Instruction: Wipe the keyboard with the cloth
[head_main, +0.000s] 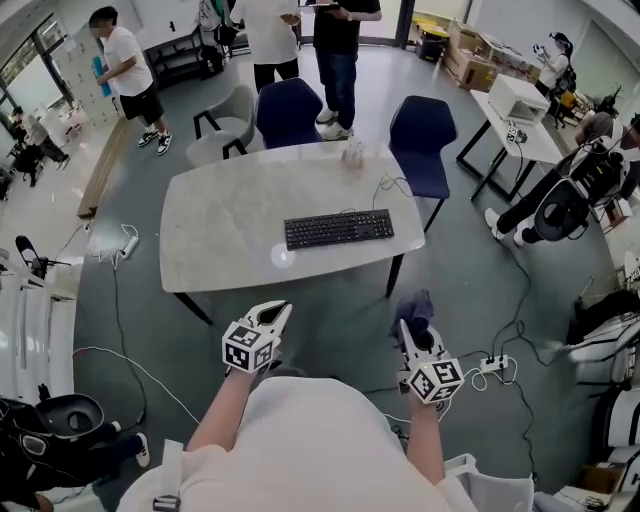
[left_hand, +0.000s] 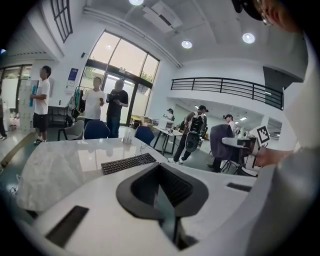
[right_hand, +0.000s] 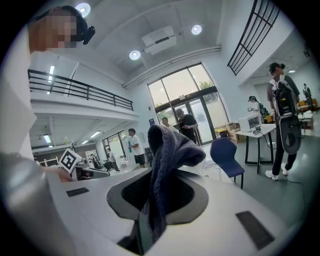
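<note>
Dark grey-blue terry cloth (right_hand: 170, 150) — likely soft, light, floppy. The right claw (head_main: 410, 328) is clamped on a bunched fold. Left claw (head_main: 279, 313) pressed together, empty.

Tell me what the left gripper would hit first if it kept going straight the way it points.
The left gripper would probably meet the near edge of the table, short of the keyboard; depth is hard to judge.
</note>
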